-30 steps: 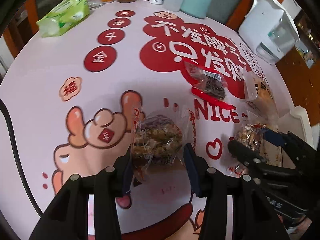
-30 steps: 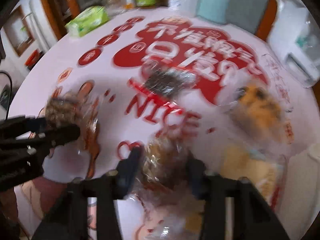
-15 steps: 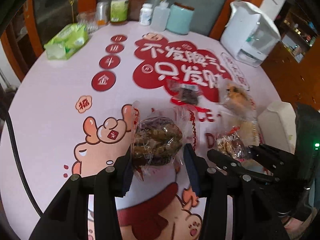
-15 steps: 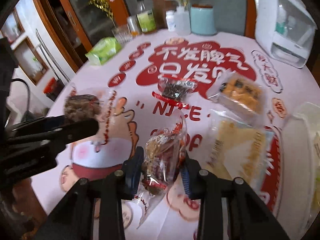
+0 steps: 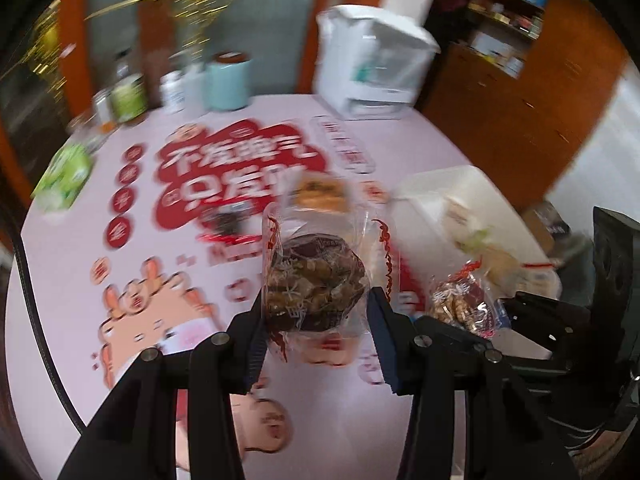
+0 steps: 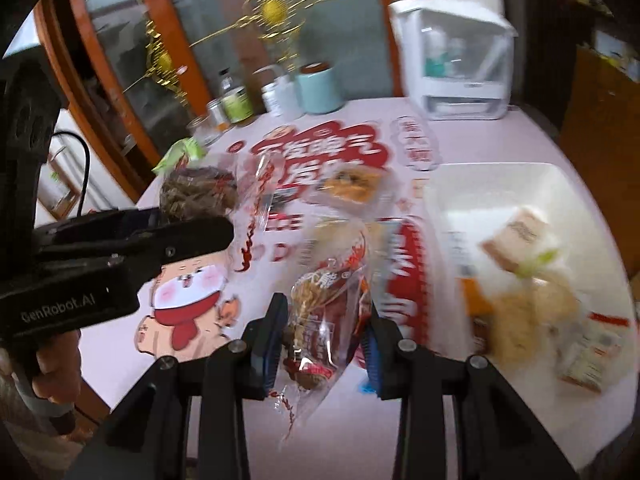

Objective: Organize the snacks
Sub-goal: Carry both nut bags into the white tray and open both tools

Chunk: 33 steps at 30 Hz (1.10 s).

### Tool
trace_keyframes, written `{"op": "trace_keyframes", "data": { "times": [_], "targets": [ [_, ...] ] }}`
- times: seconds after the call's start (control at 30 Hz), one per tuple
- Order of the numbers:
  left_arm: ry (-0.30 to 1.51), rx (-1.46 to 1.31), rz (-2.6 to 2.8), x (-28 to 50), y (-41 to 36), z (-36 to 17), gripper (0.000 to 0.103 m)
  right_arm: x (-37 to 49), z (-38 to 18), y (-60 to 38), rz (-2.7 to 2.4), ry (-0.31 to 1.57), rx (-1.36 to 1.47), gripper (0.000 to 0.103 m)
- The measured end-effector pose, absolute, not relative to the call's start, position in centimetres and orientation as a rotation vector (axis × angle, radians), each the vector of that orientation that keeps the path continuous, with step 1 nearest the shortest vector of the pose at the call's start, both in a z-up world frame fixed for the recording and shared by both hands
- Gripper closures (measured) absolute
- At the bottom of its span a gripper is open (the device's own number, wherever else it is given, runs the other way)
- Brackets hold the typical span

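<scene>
My left gripper (image 5: pixel 318 320) is shut on a clear bag of brown nut cakes (image 5: pixel 314 280) and holds it in the air above the table; the bag also shows in the right wrist view (image 6: pixel 196 194). My right gripper (image 6: pixel 326 336) is shut on a red-printed clear snack bag (image 6: pixel 328 300), also lifted; it also shows in the left wrist view (image 5: pixel 464 304). A white bin (image 6: pixel 444 188) at the table's right holds several snack packs (image 6: pixel 520 236). A yellow snack pack (image 6: pixel 352 182) and a dark snack pack (image 5: pixel 228 220) lie on the table.
The round table (image 5: pixel 72 248) has a pink cloth with red print. At its far edge stand a white appliance (image 6: pixel 456 60), a teal canister (image 6: pixel 318 88), bottles and jars (image 6: pixel 236 102). A green tissue pack (image 5: pixel 64 176) lies at the far left.
Both grippers have lifted their bags higher off the table and swung to the right toward the white bin, which now shows more fully. The views are blurred by motion.
</scene>
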<state>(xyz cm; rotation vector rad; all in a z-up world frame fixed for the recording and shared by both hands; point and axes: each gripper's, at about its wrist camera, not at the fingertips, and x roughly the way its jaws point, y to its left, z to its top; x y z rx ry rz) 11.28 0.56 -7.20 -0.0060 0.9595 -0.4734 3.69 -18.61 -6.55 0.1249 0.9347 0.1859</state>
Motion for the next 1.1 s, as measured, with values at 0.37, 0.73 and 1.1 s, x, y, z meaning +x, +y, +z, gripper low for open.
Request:
{"op": "trace_keyframes", "data": {
  "times": [0.37,0.73,1.1],
  "targets": [
    [0.880,0.141,-0.680,8.2,-13.7,-3.4,0.058,-0.2,-5.1,-30.3,-0.020,0.872,0.203,0.067],
    [0.894,0.195,-0.676,10.2,-23.8,-3.6,0.058,1.5,-7.2,-36.9,-0.048,0.899,0.228,0.067],
    [0.942,0.194,-0.588,13.6,-27.5,-5.9,0.056,3.9,-8.5,-38.7,-0.046,0.931,0.215,0.037]
  ]
}}
